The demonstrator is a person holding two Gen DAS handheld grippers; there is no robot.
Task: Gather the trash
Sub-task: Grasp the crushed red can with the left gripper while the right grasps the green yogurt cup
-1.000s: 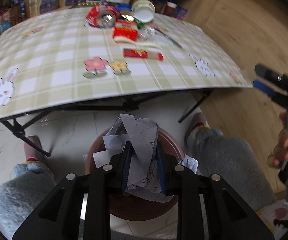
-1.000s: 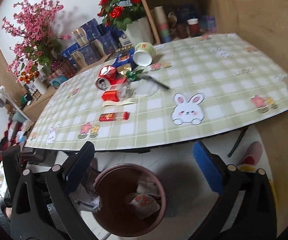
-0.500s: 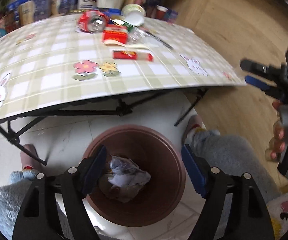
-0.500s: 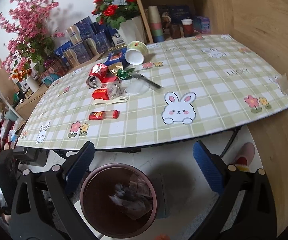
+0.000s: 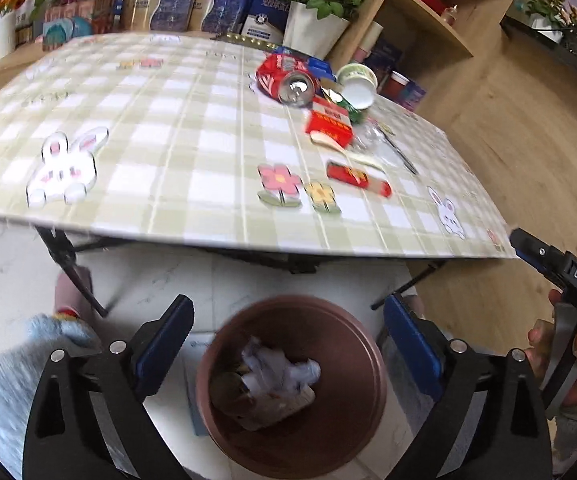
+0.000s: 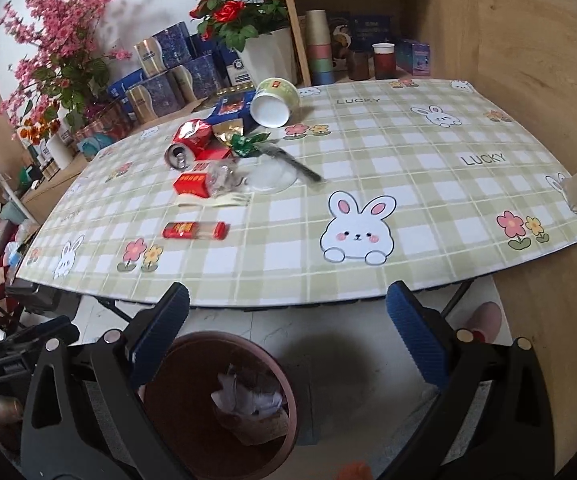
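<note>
1. Beneath the near edge of your folding table (image 5: pixel 192 220), on pale floor tiles, stands the brown waste bin (image 5: pixel 352 420); crumpled white paper (image 5: pixel 284 372) lies inside it, on other scraps too blurred to name.
2. Your left gripper (image 5: pixel 288 344) hangs over the bin with its jaws spread wide. They have just been opening, and nothing sits between the blue pads (image 5: pixel 164 344); the paper lies loose below them.
3. Your right gripper (image 6: pixel 288 336) is also spread wide and empty, off to the bin's right side and pointing down at the table edge. In the left view you see it from the side, with your fingers on its handle.
4. More trash waits on the green checked tablecloth (image 6: pixel 428 184): a crushed red can (image 6: pixel 190 142), a red carton (image 6: pixel 192 184), a red wrapper (image 6: pixel 194 231) nearest you, a tipped paper bowl (image 6: pixel 274 102), a clear plastic lid (image 6: pixel 268 176) and a pale disposable fork (image 6: pixel 224 201). All cluster together towards the far left.
5. Behind the table you have blue gift boxes, a white pot of red roses (image 6: pixel 240 16), pink blossom and a wooden shelf with stacked cups.
</note>
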